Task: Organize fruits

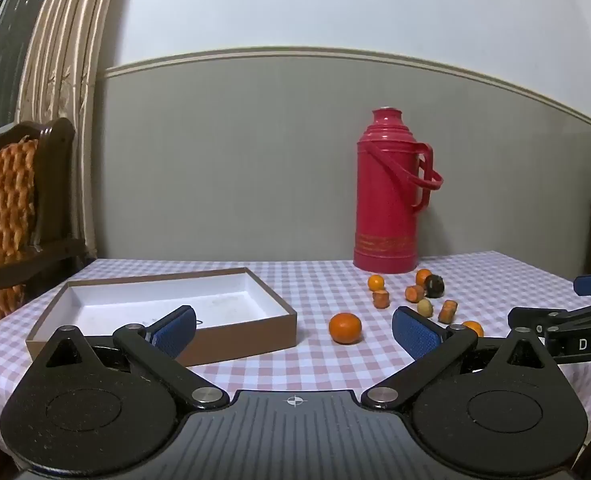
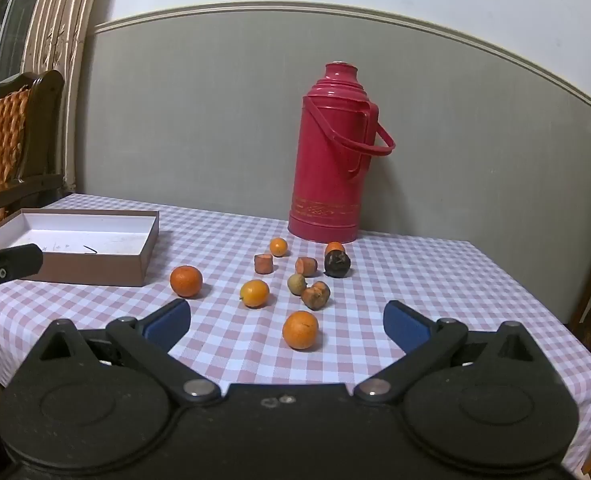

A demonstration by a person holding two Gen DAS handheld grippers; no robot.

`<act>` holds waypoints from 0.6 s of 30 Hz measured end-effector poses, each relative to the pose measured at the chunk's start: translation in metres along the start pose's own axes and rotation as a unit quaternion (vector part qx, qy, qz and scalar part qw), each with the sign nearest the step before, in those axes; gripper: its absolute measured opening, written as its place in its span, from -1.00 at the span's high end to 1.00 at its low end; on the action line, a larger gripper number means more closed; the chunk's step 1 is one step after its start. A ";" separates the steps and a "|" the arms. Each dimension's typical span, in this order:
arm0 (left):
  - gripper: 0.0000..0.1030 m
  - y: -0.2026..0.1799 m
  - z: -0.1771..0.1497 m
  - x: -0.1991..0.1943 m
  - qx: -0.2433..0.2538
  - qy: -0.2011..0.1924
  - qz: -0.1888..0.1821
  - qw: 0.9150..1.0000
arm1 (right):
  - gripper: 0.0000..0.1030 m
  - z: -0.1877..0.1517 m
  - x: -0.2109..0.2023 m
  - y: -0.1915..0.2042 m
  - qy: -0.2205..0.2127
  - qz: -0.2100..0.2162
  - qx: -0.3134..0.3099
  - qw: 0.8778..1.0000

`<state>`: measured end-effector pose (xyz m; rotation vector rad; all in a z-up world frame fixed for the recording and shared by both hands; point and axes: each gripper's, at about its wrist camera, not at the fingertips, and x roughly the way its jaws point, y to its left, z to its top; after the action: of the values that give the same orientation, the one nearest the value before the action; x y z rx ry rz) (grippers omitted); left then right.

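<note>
While both grippers hang over the near edge of the table (image 2: 495, 280), nothing sits between their fingers. The left gripper (image 1: 294, 330) has its two blue pads spread as wide as they go, and so does the right gripper (image 2: 286, 322).

Ten pieces of fruit lie loose on the pink and white checked cloth. Five are round and orange. In the right wrist view, the nearest orange one (image 2: 300, 329) sits just ahead of the right gripper, at twelve o'clock. Another big orange (image 2: 186, 281) lies at about ten o'clock from it, near the box. A yellow-orange one (image 2: 254, 293) lies between those two. A small orange one (image 2: 278, 247) sits farther back, and the fifth (image 2: 334, 247) peeks out behind the dark fruit, close to the flask.

Three are reddish brown chunks: one (image 2: 264, 263) at the back left, one (image 2: 306, 266) beside it, and one (image 2: 315, 295) closer in. One small pale green fruit (image 2: 297, 283) touches or nearly touches that closer chunk. One dark, almost black fruit (image 2: 337, 264) sits at two o'clock from the green one.

One brown box (image 2: 143, 248) with a white inside lies at nine o'clock from the fruit, well apart from most of it. No fruit is in it. One tall red flask (image 2: 331, 160) stands upright at twelve o'clock behind the fruit, by the grey wall. One wooden chair (image 2: 39, 136) with an orange cushion stands at the far left.
</note>
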<state>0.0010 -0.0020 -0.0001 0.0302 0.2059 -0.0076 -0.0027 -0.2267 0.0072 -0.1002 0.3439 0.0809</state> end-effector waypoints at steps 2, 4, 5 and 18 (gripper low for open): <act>-1.00 -0.001 0.000 0.002 0.000 -0.001 -0.002 1.000 | -0.89 0.000 0.000 0.000 -0.001 0.000 0.000 1.000; -1.00 -0.004 0.001 0.004 0.001 -0.002 -0.003 1.000 | -0.89 0.000 0.000 0.000 -0.001 0.000 -0.001 1.000; -1.00 -0.005 0.001 0.005 0.001 -0.003 -0.004 1.000 | -0.89 0.000 -0.001 0.000 -0.001 0.000 -0.001 1.000; -1.00 0.002 0.001 -0.003 -0.005 -0.006 0.000 1.000 | -0.89 0.000 -0.001 -0.001 -0.002 -0.002 -0.005 1.000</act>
<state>-0.0017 -0.0002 0.0014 0.0198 0.1940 -0.0061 -0.0039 -0.2272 0.0080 -0.1112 0.3391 0.0787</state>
